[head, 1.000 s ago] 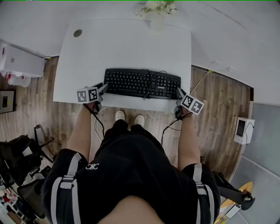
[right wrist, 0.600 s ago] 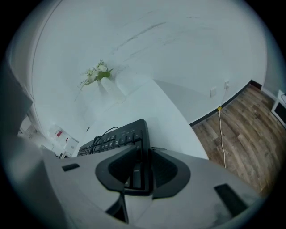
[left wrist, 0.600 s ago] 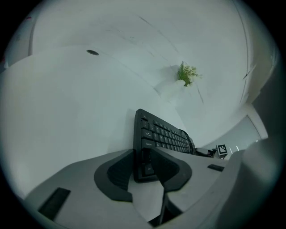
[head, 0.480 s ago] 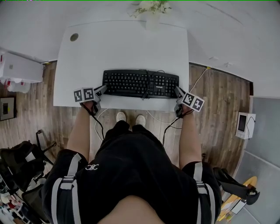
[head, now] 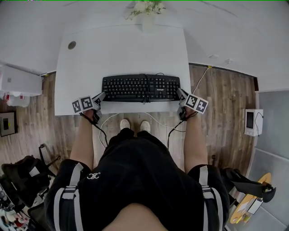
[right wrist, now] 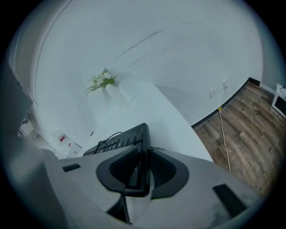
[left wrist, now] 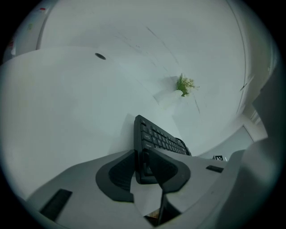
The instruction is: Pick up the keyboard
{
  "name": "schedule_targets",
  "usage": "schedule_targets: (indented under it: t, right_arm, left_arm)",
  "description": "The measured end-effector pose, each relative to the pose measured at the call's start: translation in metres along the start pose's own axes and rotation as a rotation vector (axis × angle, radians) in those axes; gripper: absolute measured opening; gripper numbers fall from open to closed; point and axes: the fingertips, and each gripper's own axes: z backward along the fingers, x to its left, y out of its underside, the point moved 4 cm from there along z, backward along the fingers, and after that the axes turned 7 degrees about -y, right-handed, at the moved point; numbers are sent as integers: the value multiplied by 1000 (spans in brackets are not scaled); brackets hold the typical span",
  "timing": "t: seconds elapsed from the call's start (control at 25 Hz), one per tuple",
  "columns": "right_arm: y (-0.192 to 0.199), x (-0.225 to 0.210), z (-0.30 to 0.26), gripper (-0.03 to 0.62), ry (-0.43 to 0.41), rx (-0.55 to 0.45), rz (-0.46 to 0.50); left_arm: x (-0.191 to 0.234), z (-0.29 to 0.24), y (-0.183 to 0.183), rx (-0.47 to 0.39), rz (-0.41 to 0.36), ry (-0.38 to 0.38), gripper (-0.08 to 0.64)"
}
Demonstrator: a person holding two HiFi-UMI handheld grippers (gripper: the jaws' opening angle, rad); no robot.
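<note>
A black keyboard (head: 140,88) lies flat near the front edge of the white table (head: 122,49), with a cable coiled over its middle. My left gripper (head: 100,96) is at its left end. In the left gripper view the jaws are closing and the pads (left wrist: 123,172) press on that end of the keyboard (left wrist: 154,136). My right gripper (head: 180,93) is at the right end. Its jaws are also closing, and the thin end of the keyboard (right wrist: 118,141) stands pinched between the dark pads (right wrist: 163,170).
A white vase of flowers (head: 146,13) stands at the table's far edge, and a round cable hole (head: 72,45) is at the far left. Cables (head: 156,119) hang off the front edge above the person's feet. Wooden floor flanks the table.
Both grippers have stayed at the keyboard's two ends. The left gripper's marker cube has rolled a little. The table and keyboard sit lower in the head view.
</note>
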Motion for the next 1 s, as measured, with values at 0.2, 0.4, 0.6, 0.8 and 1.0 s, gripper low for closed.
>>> schedule_targets:
  t: [0.2,0.4,0.6,0.8,1.0]
  right_arm:
    - [-8,13,12,91,-18,-44,14]
    - [-21,35,24,91,-35,-100,48]
    - [-54,67,38,91,-77,-198,105]
    - [-87,95,62,91,-132,-288,164]
    - [-110,126,87,91,-181,-372,222]
  left_arm:
    - [-12,13,-10,-50,-49,31,106]
    - [-27,32,-30,-135,-106,56,106]
    - [-51,54,-63,-227,-163,103,106]
    - [-83,82,-88,-304,-239,162,106]
    - [-114,122,-111,-421,-319,192,106]
